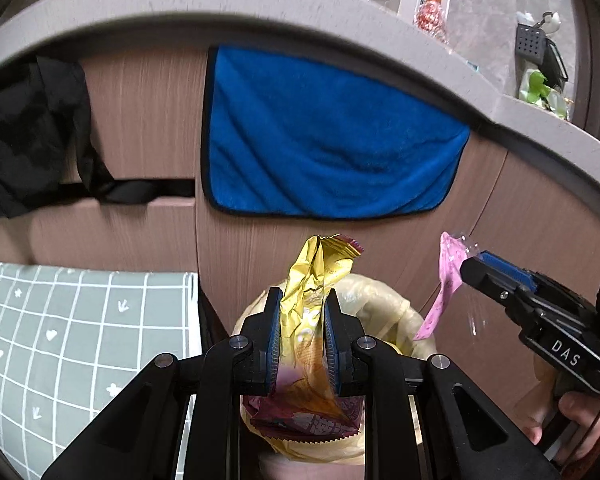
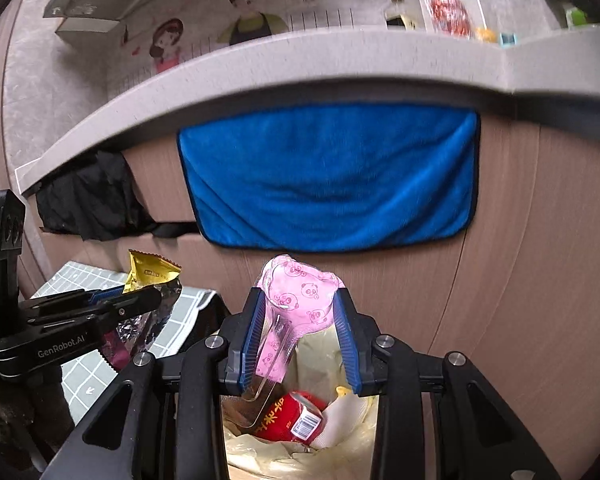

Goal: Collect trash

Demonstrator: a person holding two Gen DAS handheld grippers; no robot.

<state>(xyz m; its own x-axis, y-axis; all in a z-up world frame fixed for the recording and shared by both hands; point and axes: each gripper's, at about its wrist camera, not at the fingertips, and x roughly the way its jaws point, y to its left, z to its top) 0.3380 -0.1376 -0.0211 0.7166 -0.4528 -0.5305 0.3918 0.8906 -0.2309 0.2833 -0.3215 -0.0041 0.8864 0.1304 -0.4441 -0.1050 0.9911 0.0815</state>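
Your left hand-held gripper (image 1: 299,334) pinches the gold wrapper (image 1: 314,280) above the bin bag (image 2: 340,440); your right hand-held gripper (image 2: 300,330) clamps the pink wrapper (image 2: 296,296) over it; release off-centre and either could flutter past the rim.

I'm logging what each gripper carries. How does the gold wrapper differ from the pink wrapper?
The gold wrapper is crinkled foil, maroon at its lower end; the pink wrapper is panda-printed with a clear plastic edge. The left gripper clamps the gold one, the right gripper the pink. Both hang over the lined trash bin.
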